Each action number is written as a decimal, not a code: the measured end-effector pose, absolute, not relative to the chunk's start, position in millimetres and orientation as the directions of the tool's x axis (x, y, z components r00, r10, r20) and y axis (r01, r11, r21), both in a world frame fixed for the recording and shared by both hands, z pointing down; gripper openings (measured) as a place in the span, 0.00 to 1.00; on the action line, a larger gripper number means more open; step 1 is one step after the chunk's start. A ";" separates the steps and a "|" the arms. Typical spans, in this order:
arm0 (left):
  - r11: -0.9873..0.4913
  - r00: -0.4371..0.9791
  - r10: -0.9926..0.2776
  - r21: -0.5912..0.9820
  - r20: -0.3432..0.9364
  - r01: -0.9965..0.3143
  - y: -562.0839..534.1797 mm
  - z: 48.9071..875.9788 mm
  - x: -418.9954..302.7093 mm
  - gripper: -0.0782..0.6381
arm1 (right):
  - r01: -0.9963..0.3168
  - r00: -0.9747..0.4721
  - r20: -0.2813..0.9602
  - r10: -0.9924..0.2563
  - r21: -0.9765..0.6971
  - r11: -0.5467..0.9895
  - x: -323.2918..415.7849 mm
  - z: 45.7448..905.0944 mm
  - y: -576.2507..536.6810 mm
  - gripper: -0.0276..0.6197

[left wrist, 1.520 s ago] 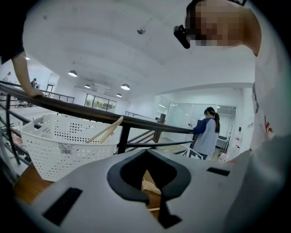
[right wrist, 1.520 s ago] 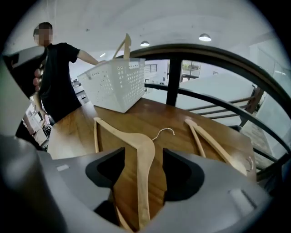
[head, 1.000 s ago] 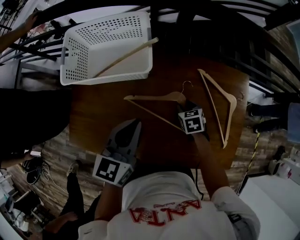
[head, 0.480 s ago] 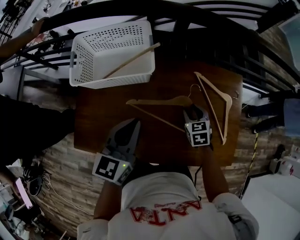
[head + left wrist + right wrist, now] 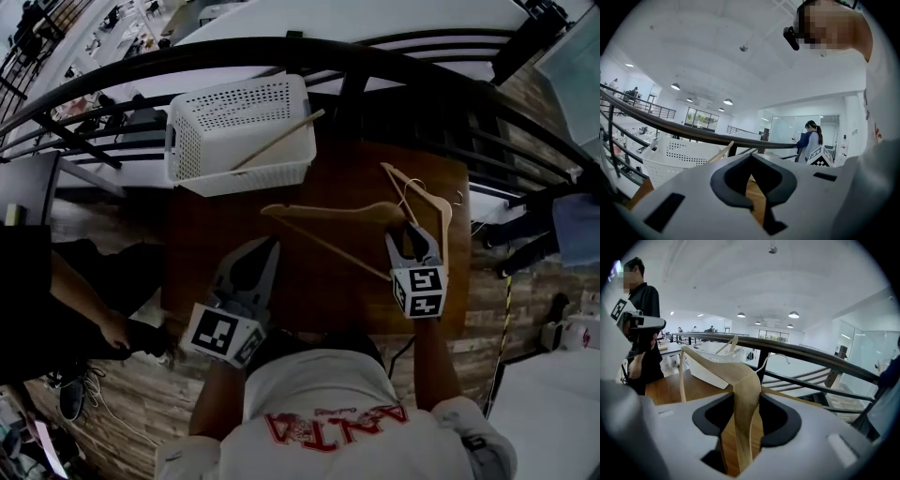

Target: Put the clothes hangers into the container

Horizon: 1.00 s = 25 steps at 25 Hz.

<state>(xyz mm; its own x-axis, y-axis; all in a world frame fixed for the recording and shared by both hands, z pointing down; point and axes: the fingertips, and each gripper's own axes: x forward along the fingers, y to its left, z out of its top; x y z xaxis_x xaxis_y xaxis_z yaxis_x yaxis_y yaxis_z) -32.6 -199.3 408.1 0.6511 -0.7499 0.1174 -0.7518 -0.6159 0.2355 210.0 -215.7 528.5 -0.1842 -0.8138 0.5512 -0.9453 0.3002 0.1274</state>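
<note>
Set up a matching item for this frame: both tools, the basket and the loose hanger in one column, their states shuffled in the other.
1. left tool
2. right tool
3. white basket
4. loose hanger

A. lies on the table
B. clamped on a wooden hanger
C. shut, nothing in it
D. holds a tilted hanger poking over its rim

Pairs: 1-C, 2-B, 3-D, 4-A

Surface [image 5: 216, 248], brown wood: 1. Basket [image 5: 197, 141], white perforated: 1. Clothes hangers, wooden: 3 – basket hanger [image 5: 281, 141], held hanger [image 5: 328, 212], surface hanger [image 5: 417, 187]. Grippers: 2 – left gripper [image 5: 268, 246], right gripper [image 5: 410, 232].
</note>
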 end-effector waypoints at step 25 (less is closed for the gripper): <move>-0.498 0.524 -0.852 0.281 0.022 -0.821 -206.7 397.8 -192.5 0.12 | -0.664 -0.217 0.347 -0.912 0.633 0.399 47.0 360.5 -398.4 0.30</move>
